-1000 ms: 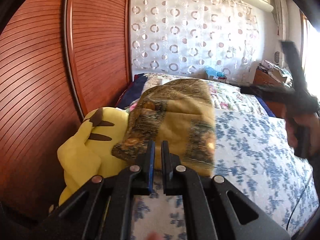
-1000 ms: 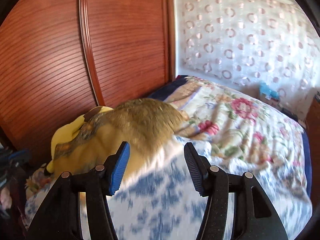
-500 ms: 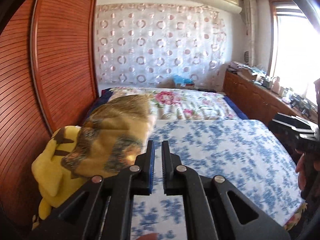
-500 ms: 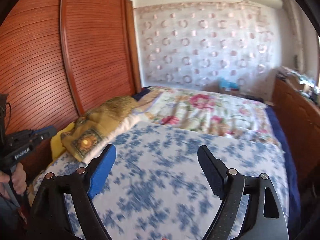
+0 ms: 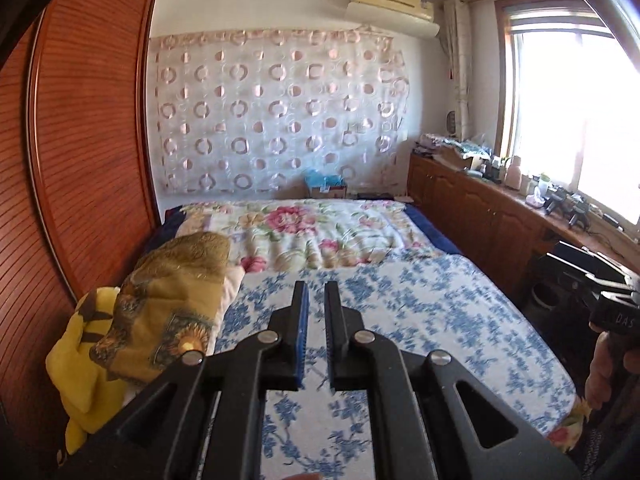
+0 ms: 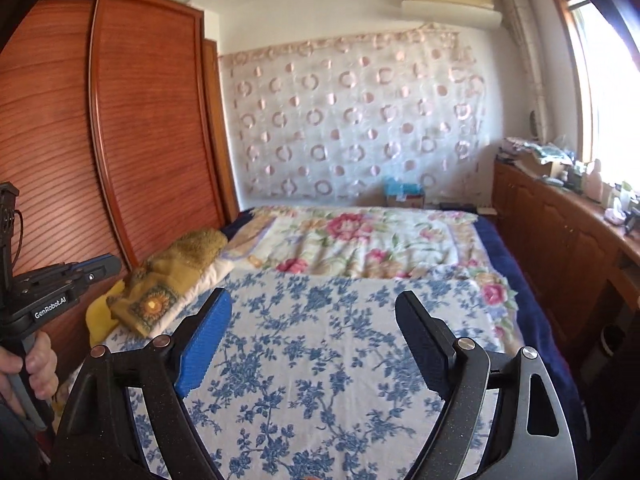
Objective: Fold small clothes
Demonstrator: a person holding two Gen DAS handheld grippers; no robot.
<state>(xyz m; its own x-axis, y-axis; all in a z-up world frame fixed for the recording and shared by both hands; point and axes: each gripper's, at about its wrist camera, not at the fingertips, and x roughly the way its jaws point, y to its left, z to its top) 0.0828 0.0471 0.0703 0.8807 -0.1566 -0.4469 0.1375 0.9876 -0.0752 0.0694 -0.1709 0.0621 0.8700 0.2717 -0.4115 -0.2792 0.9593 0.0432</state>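
A folded mustard-brown patterned cloth (image 5: 172,300) lies at the left edge of the bed, resting partly on a yellow plush toy (image 5: 80,356). It also shows in the right wrist view as the cloth (image 6: 168,280). My left gripper (image 5: 316,292) is shut with nothing in it. It hangs above the blue-flowered sheet (image 5: 420,320), to the right of the cloth and apart from it. My right gripper (image 6: 316,300) stands wide open and empty over the same sheet (image 6: 320,340), well away from the cloth.
A rose-patterned blanket (image 5: 312,232) covers the far half of the bed. A wooden slatted wardrobe (image 5: 80,160) runs along the left. A low wooden cabinet (image 5: 480,216) with clutter stands under the window on the right. A hand (image 6: 36,364) holds the left gripper's handle.
Both grippers have pulled back and risen away from the cloth, which stays on the bed. The right gripper's jaws have spread wider. The left stays shut.
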